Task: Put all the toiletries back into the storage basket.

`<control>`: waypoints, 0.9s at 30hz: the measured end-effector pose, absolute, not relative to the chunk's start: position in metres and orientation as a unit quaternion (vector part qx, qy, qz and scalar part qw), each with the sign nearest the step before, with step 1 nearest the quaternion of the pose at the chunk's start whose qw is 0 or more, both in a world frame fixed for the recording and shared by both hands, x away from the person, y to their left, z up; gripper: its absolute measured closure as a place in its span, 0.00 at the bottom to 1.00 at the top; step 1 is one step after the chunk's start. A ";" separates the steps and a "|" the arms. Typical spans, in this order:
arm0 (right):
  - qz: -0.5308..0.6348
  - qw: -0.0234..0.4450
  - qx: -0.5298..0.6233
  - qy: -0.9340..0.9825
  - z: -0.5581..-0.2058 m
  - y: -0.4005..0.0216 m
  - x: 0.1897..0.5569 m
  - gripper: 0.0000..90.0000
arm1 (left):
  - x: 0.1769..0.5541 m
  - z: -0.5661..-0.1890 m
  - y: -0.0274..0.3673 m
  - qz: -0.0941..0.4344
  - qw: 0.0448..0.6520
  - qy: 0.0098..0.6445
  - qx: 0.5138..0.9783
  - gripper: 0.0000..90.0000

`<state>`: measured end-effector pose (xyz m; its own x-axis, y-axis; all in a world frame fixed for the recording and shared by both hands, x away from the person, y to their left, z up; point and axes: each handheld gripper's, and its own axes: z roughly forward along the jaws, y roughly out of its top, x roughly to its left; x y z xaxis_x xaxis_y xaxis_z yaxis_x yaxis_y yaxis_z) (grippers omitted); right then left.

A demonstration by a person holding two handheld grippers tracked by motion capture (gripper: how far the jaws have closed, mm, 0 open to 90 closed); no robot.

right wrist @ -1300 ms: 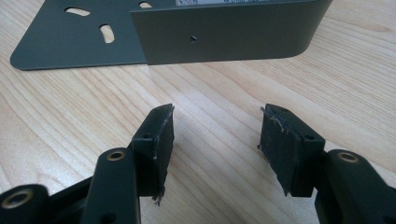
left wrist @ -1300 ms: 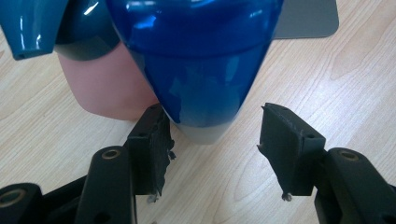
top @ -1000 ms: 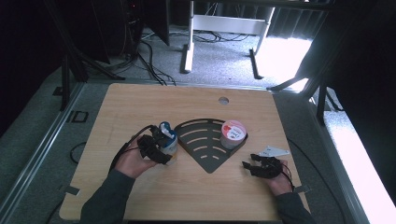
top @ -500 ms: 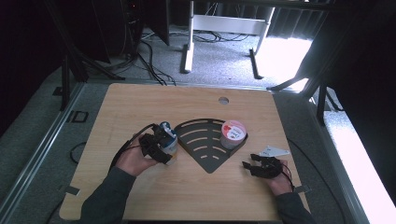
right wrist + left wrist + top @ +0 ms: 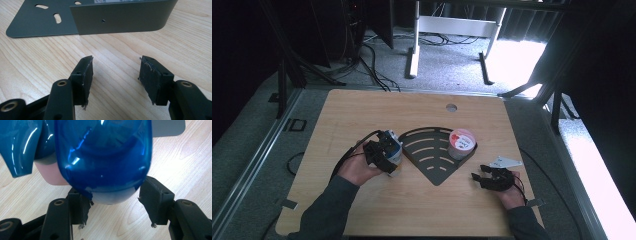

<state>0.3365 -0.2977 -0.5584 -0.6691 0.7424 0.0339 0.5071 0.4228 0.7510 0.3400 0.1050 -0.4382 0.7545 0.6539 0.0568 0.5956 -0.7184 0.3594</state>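
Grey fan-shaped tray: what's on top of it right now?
On the grey fan-shaped tray one red-and-white lidded tub stands at its right corner against the raised rim. The remaining slotted surface lies bare. What is inside the tub is hidden by its lid.

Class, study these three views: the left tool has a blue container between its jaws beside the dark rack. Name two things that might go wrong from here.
1. The left tool seems to catch only the rounded end of the blue container; its glossy, curved wall might slip or swing out.
2. The dark rack lies close beside it, with a red-lidded tub in one corner; a careless sweep might bump either.
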 end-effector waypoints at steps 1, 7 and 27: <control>0.383 0.154 0.376 0.830 -0.558 -0.298 0.337 0.49 | 0.340 -0.438 0.105 0.090 0.160 0.338 0.923 0.48; 0.383 0.154 0.376 0.830 -0.558 -0.298 0.337 0.49 | 0.344 -0.438 0.101 0.090 0.151 0.338 0.924 0.49; 0.383 0.153 0.375 0.830 -0.558 -0.298 0.336 0.49 | 0.352 -0.435 0.094 0.088 0.139 0.338 0.927 0.49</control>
